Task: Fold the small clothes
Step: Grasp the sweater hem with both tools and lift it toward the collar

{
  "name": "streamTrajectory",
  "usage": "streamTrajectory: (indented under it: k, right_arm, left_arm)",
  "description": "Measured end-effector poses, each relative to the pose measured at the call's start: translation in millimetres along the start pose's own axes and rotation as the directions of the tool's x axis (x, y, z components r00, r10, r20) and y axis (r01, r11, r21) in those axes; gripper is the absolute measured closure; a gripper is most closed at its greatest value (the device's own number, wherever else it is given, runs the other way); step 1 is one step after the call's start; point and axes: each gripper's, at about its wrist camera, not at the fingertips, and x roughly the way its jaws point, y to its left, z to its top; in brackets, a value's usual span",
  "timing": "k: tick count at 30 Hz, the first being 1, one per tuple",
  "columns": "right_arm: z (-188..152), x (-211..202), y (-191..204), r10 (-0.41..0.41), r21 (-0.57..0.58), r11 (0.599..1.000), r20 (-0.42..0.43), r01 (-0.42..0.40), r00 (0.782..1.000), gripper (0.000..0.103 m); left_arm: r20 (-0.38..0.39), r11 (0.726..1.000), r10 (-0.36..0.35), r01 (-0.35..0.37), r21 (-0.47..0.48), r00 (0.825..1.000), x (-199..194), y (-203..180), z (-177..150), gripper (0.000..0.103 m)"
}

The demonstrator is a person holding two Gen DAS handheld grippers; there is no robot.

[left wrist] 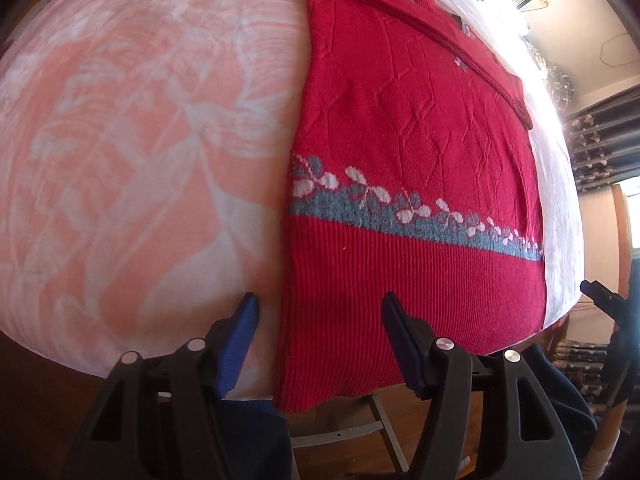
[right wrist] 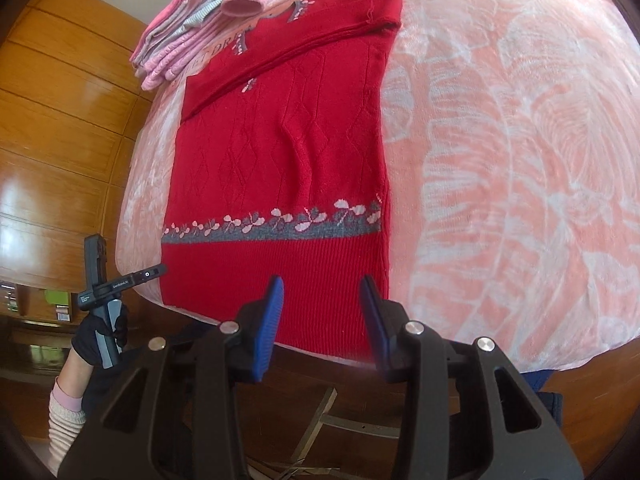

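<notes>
Knitwear is the material in hand: a red sweater (right wrist: 280, 152) is laid flat on the pink patterned blanket (right wrist: 500, 140), sleeves already folded across its upper part, ribbed hem at the blanket's near edge. A stack of pink clothes (right wrist: 192, 28) is seen beyond its collar. It is judged soft, thick and limp, likely to sag when lifted. The left gripper (left wrist: 320, 312) and right gripper (right wrist: 322, 292) are held just short of the hem, jaws apart, nothing clamped. The hem corners are judged the best grip.
</notes>
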Motion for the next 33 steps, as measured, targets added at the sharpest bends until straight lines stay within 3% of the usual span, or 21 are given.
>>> streamTrajectory:
  k: [2,6,8,12,13,16,20,28,32,33]
  right_arm:
    - [-5.7,2.4,-1.6,-0.012,-0.001,1.0,0.004,0.012,1.0,0.063]
    - [-16.2,9.5,-3.0,-0.021,-0.02,1.0,-0.007,0.02,1.0,0.062]
    - [-18.8,13.0,-2.8,-0.027,-0.034,0.999,-0.013,0.026,1.0,0.062]
    - [-17.9,19.4,-5.6,-0.055,-0.051,0.997,-0.014,0.054,0.998,0.06]
    - [-16.8,21.4,-8.3,-0.057,-0.047,0.997,-0.019,0.056,0.998,0.059]
    - [-15.4,30.7,-18.4,-0.084,-0.036,0.996,-0.041,0.083,0.996,0.058]
    - [-19.0,47.0,-35.8,-0.038,0.022,0.999,-0.108,0.04,0.993,0.058]
    - [-26.7,65.0,-31.0,-0.076,-0.028,0.997,-0.156,0.072,0.985,0.059]
    - [-29.5,70.4,-24.9,-0.108,-0.073,0.993,-0.157,0.097,0.982,0.074]
    - [-30.0,71.2,-24.2,-0.093,-0.074,0.994,-0.162,0.082,0.982,0.086]
  left_arm:
    - [0.001,0.999,-0.033,0.033,0.01,0.999,0.5,0.3,-2.6,0.034]
    - [-0.007,0.992,-0.127,0.126,-0.03,0.992,-0.3,9.4,-9.2,0.036]
    - [-0.013,0.989,-0.143,0.142,-0.038,0.99,0.1,11.6,-11.9,0.046]
    - [-0.028,0.98,-0.186,0.183,-0.078,0.982,5.7,15.3,-16.3,0.08]
    - [-0.03,0.98,-0.186,0.184,-0.078,0.982,6.3,15.0,-17.1,0.083]
    - [-0.032,0.98,-0.19,0.187,-0.071,0.981,6.8,11.8,-16.9,0.083]
    - [-0.042,0.979,-0.195,0.192,-0.062,0.98,8.2,7.7,-17.6,0.083]
    - [-0.053,0.982,-0.184,0.181,-0.049,0.982,11.4,5.1,-17.3,0.072]
    - [-0.05,0.987,-0.162,0.161,-0.029,0.986,10.5,2.1,-18.0,0.075]
    - [-0.049,0.986,-0.162,0.16,-0.037,0.986,10.3,3.7,-17.8,0.077]
